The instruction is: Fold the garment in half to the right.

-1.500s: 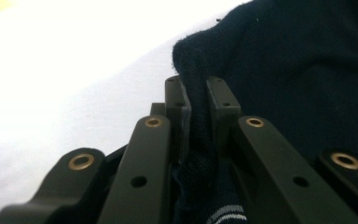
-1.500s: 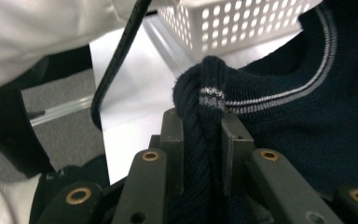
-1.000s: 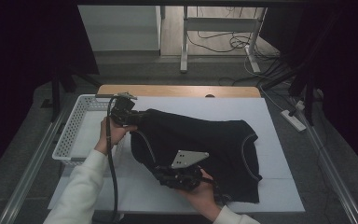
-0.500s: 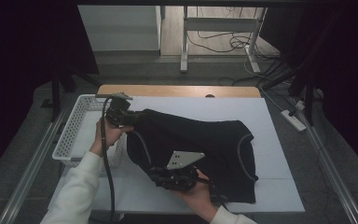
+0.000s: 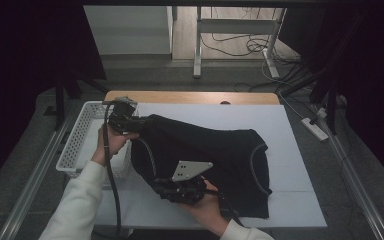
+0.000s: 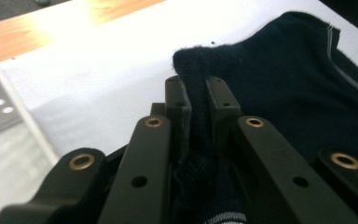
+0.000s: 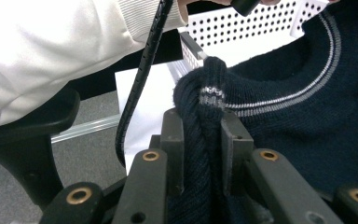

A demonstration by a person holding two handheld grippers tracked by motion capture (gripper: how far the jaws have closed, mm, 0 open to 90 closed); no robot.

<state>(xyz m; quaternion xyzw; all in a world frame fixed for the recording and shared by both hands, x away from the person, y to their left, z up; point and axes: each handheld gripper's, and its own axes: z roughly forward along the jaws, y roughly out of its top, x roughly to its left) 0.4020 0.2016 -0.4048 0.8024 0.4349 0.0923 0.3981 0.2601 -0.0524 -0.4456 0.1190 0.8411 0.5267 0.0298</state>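
Between the pads of the left gripper [image 6: 198,100] a bunched fold of the dark sweater [image 5: 215,160] is pinched tight, and the right gripper [image 7: 203,135] clamps another gathered edge the same way — a hem roll with a pale stripe running across it. The sweater is a soft ribbed knit, light and floppy; it should sag and stretch between the two grips rather than hold a shape, so thick banded edges look like the surest places to take hold. It lies spread over the white table cover [image 5: 300,200], its left part lifted toward the white perforated basket [image 5: 77,145] — a rigid plastic tray at the table's left side. A white sleeve [image 7: 51,51] reaches across.
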